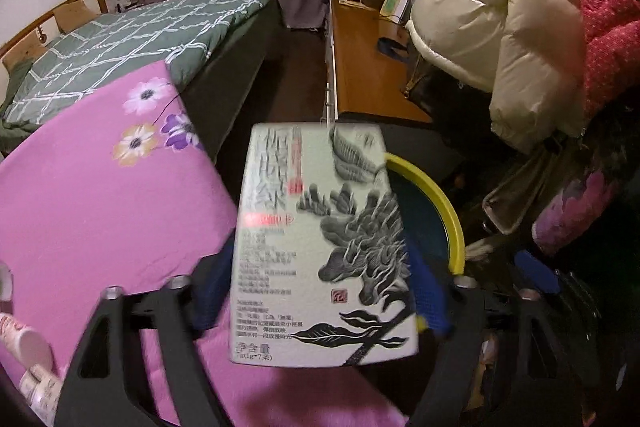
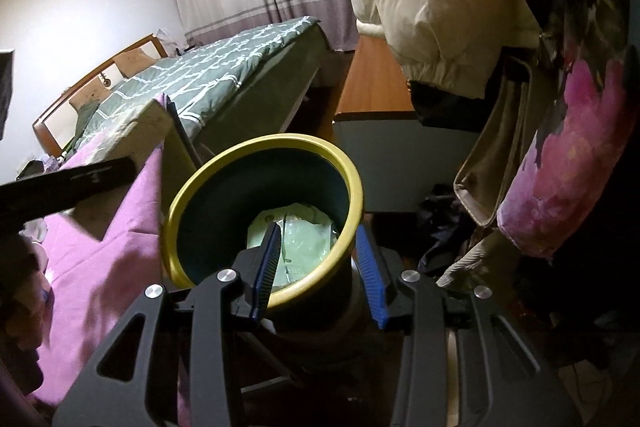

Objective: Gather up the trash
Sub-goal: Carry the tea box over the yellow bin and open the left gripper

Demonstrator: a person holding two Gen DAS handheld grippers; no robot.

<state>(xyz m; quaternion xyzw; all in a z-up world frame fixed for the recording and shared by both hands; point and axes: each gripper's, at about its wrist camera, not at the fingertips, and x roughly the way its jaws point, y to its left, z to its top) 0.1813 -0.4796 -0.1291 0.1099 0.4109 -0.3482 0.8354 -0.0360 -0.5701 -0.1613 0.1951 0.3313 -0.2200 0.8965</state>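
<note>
My left gripper (image 1: 320, 291) is shut on a pale green tea box (image 1: 320, 239) printed with grey flowers and Chinese text, and holds it over the pink cloth, just left of the yellow-rimmed bin (image 1: 436, 203). In the right wrist view my right gripper (image 2: 318, 267) is shut on the near rim of the same dark bin (image 2: 224, 179), one finger inside and one outside. Pale green packaging (image 2: 304, 239) lies in the bottom of the bin.
A pink flowered cloth (image 1: 92, 211) covers the surface to the left, with white tubes (image 1: 28, 347) at its near edge. A green quilted bed (image 1: 132, 39) lies behind. A wooden desk (image 1: 364, 67) stands ahead. Puffy coats (image 1: 500, 27) and bags hang at the right.
</note>
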